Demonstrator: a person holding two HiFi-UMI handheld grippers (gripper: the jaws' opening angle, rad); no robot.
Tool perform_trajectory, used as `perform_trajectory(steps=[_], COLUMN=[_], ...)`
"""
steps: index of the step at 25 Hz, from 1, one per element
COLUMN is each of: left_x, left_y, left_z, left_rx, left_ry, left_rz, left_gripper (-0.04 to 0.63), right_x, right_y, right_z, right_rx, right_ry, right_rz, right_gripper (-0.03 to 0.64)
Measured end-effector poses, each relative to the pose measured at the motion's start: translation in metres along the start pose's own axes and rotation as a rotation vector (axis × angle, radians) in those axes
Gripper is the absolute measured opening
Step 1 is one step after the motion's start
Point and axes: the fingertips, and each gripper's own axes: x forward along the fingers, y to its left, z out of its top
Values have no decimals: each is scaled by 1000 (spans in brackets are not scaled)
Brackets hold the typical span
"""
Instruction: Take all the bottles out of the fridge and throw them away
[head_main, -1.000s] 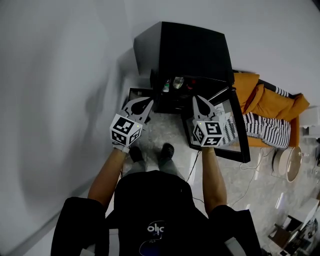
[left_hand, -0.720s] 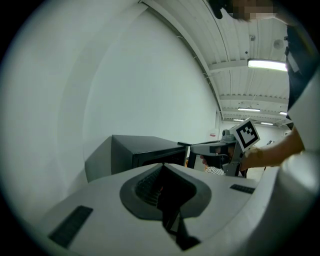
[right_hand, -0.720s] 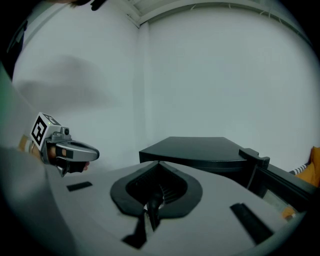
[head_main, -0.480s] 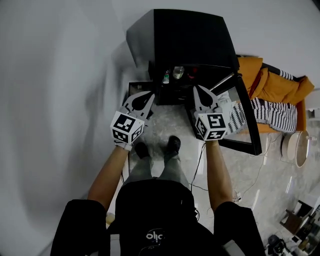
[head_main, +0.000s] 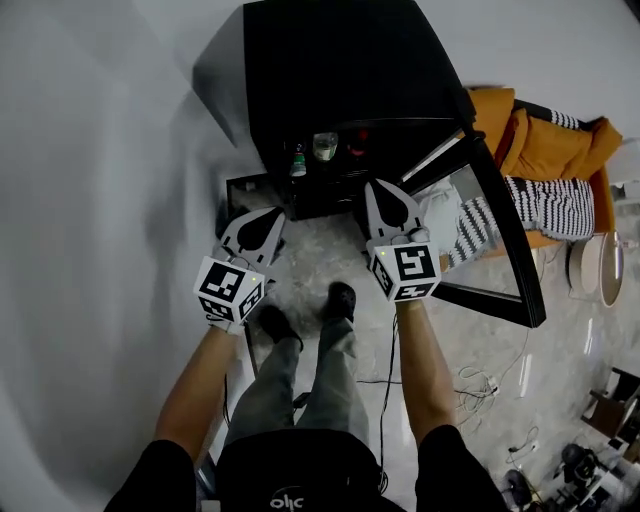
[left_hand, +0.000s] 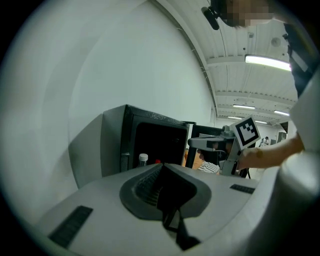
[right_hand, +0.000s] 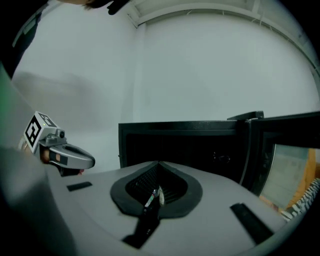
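A black mini fridge stands on the floor against the wall with its door swung open to the right. On its shelf I see a green-labelled bottle, a clear bottle and a red item. My left gripper hangs shut and empty in front of the fridge's left side. My right gripper is shut and empty near the opening's right. In the left gripper view a white-capped bottle shows just past the closed left gripper. The right gripper faces the dark interior.
An orange cushion with striped cloth lies to the right of the door. Cables trail over the marble floor. A round white object sits at the far right. The person's shoes stand before the fridge. A white wall runs along the left.
Both grippers have sunk lower in front of the fridge, still shut. The view has moved closer, so the fridge looks larger.
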Motion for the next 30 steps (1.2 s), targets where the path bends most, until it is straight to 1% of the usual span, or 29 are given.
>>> perform_trajectory(steps=[4, 8, 12, 16, 20, 30], left_x=[23, 45, 67, 87, 97, 112], left_y=[2, 1, -3, -13, -15, -4], left_z=[-22, -33, -50, -63, -70, -86], left_rx=[7, 25, 52, 55, 59, 54], left_ry=[5, -17, -20, -25, -37, -13], left_rz=[-20, -43, -66, -99, -114, -101], left_gripper=[2, 2, 2, 2, 2, 2], right_x=[18, 35, 41, 41, 42, 56], right_y=[-15, -25, -30, -28, -29, -53], right_z=[-35, -76, -113, -141, -156, -170], right_rx=[-6, -15, -1, -7, -24, 12], right_ry=[-9, -4, -2, 17, 23, 12], right_rz=[-35, -55, -77, -80, -78, -112], right_gripper=[2, 2, 2, 2, 2, 2])
